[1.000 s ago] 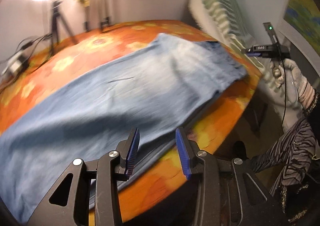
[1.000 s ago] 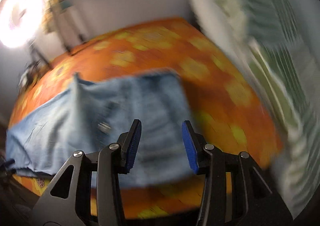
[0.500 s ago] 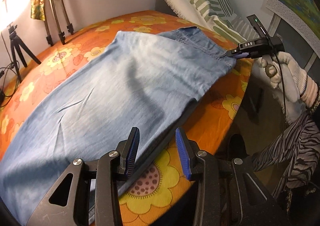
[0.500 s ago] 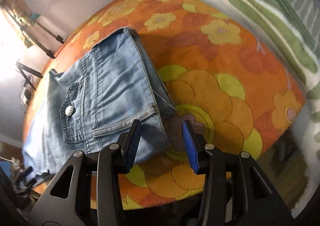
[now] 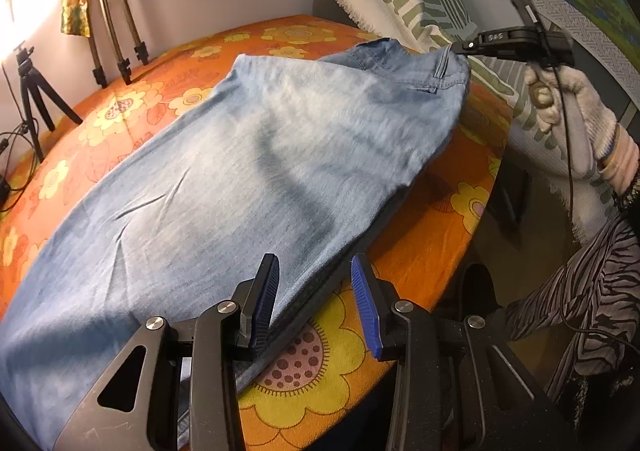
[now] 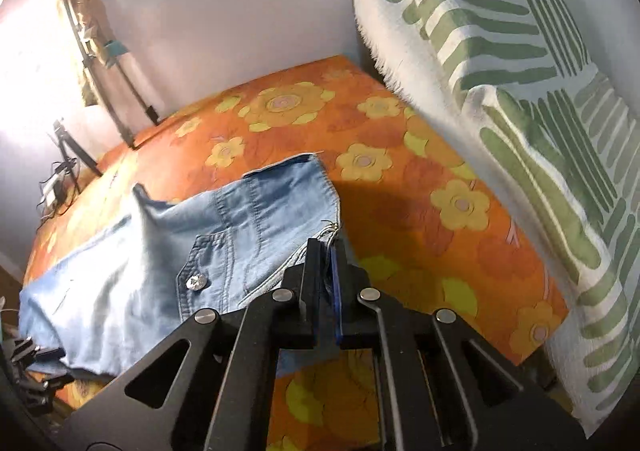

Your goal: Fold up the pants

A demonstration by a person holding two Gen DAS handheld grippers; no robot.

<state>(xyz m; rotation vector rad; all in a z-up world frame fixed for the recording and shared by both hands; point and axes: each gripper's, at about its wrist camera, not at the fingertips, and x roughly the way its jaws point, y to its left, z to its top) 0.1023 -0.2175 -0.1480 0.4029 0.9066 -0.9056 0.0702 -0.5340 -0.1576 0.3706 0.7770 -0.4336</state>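
A: Since a second ago the right gripper (image 6: pixel 326 251) has closed on the waistband corner of the pants (image 5: pixel 224 187) and lifted it.

B: And the left gripper (image 5: pixel 314 301)?

A: Jaws apart, straddling the near leg edge (not pinching). The pants lie along the bed (image 5: pixel 424 251), near its front edge; bare cover lies beyond, toward the pillow (image 6: pixel 520 91).

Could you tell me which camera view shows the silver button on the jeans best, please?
The right wrist view: the silver button sits plainly on the jeans, left of the right tongs, which pinch the waistband corner. The left wrist view shows the jeans' plain side spread out; no button is visible.
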